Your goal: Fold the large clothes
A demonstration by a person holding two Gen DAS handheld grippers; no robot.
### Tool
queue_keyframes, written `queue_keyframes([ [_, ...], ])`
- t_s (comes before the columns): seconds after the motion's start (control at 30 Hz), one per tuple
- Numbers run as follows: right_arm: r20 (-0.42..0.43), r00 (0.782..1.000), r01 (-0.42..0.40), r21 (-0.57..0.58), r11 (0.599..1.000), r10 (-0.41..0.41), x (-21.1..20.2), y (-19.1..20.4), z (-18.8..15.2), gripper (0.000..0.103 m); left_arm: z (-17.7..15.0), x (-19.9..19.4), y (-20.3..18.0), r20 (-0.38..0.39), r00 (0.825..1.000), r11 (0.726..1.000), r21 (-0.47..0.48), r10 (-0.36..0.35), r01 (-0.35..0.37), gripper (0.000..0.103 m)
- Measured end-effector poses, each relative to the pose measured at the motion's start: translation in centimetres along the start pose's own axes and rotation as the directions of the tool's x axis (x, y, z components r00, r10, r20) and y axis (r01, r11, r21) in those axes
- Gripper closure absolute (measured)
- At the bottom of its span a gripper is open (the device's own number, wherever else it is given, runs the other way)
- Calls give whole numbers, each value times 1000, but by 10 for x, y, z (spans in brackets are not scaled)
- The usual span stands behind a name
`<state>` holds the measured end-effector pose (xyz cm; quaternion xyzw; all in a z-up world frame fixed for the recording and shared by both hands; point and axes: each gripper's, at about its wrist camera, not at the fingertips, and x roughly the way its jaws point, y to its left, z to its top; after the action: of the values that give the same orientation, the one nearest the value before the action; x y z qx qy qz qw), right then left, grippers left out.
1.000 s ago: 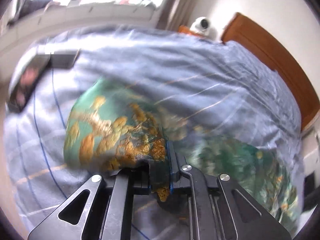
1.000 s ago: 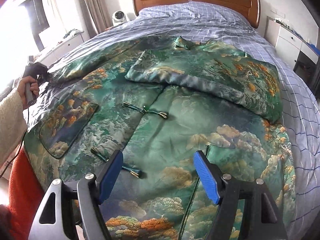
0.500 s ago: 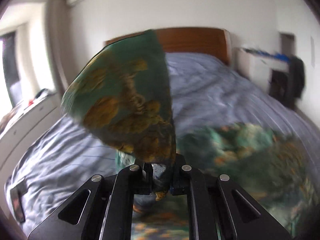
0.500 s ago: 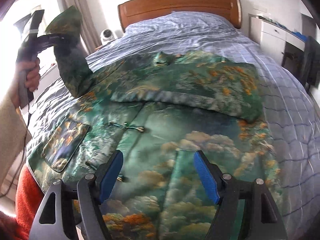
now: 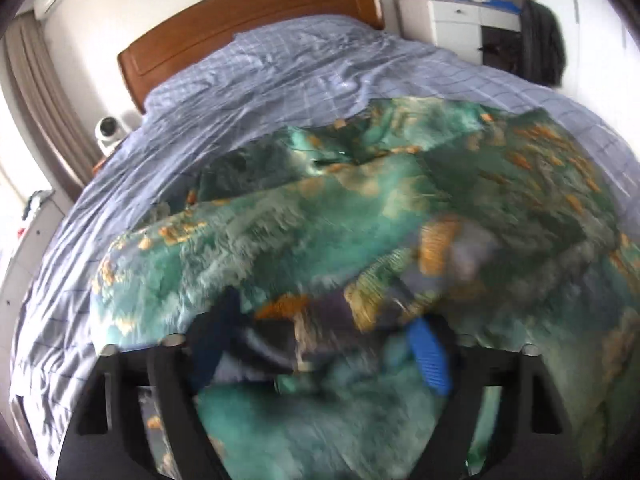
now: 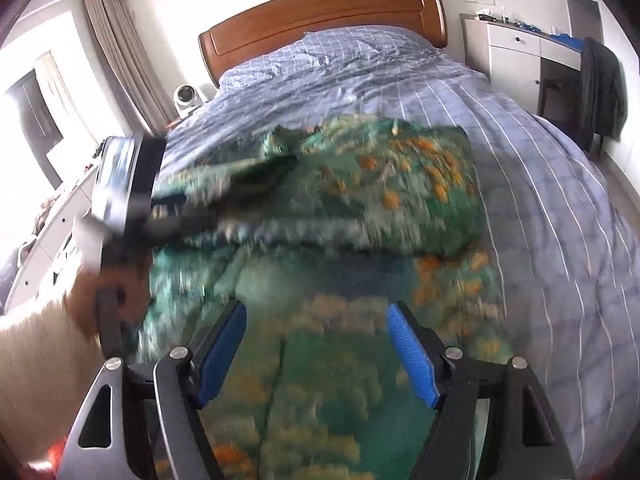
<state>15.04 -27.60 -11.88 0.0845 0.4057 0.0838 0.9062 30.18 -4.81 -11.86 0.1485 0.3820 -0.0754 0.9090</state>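
A green brocade jacket (image 5: 360,220) with gold and orange cloud patterns lies spread on the bed, and the right wrist view shows the jacket (image 6: 360,240) too. My left gripper (image 5: 320,350) hovers low over its middle. Its jaws are opening, and a blurred loose end of the left sleeve (image 5: 400,292) lies between the blue pads (image 5: 430,356) without being pinched. In the right wrist view a hand (image 6: 100,292) reaches that gripper in from the left across the jacket. My right gripper (image 6: 316,354) stands open above the jacket's lower front, holding nothing.
The bed (image 6: 540,200) has a blue checked cover and a wooden headboard (image 6: 320,12). A white round device (image 6: 185,94) sits beside the headboard on the left. A white dresser (image 6: 516,64) and a dark hanging garment (image 6: 600,88) stand at the right.
My left gripper swung the sleeve from the bed's left side up and over onto the jacket, then its jaws came apart and let go. The right gripper drifted slightly forward, still open.
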Motion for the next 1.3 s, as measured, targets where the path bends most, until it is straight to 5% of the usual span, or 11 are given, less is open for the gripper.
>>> queue_keyframes([
  [0.13, -8, 992, -122, 69, 990, 123, 30, 4, 49, 28, -24, -35, 21, 19, 998, 998, -5, -66, 66, 12],
  [0.3, -102, 941, -296, 212, 931, 322, 108, 19, 87, 28, -49, -62, 61, 15, 998, 992, -109, -59, 61, 11],
  [0.47, -204, 916, -259, 354, 899, 344, 179, 28, 94, 30, -68, -74, 98, 22, 1000, 983, -182, -6, 10, 10],
  [0.53, -217, 914, -268, 306, 913, 341, 185, 40, 103, 89, -74, -71, 109, 3, 1000, 979, -203, 5, -5, 10],
  [0.77, -107, 985, -133, 35, 990, 136, 158, 47, 147, 87, -66, -60, 128, -32, 999, 959, -282, -42, 31, 10],
  [0.87, -167, 986, -35, -48, 998, 27, 184, 43, 134, 75, -53, -53, 133, -54, 995, 948, -311, -87, 66, 10],
  [0.9, -206, 978, -20, -69, 997, 6, 195, 42, 128, 61, -50, -51, 135, -59, 994, 946, -317, -96, 73, 10],
  [1.03, -204, 979, -14, -126, 992, -13, 188, 43, 125, 46, -24, -45, 145, -65, 989, 937, -334, -131, 102, 10],
  [1.17, -58, 996, 47, -261, 964, -64, 145, 63, 132, 45, 4, -24, 149, -64, 989, 951, -290, -134, 110, 10],
  [1.3, -63, 997, -67, -358, 931, 48, 152, 95, 138, 45, 10, 24, 151, -112, 982, 943, -314, -154, 112, 11],
])
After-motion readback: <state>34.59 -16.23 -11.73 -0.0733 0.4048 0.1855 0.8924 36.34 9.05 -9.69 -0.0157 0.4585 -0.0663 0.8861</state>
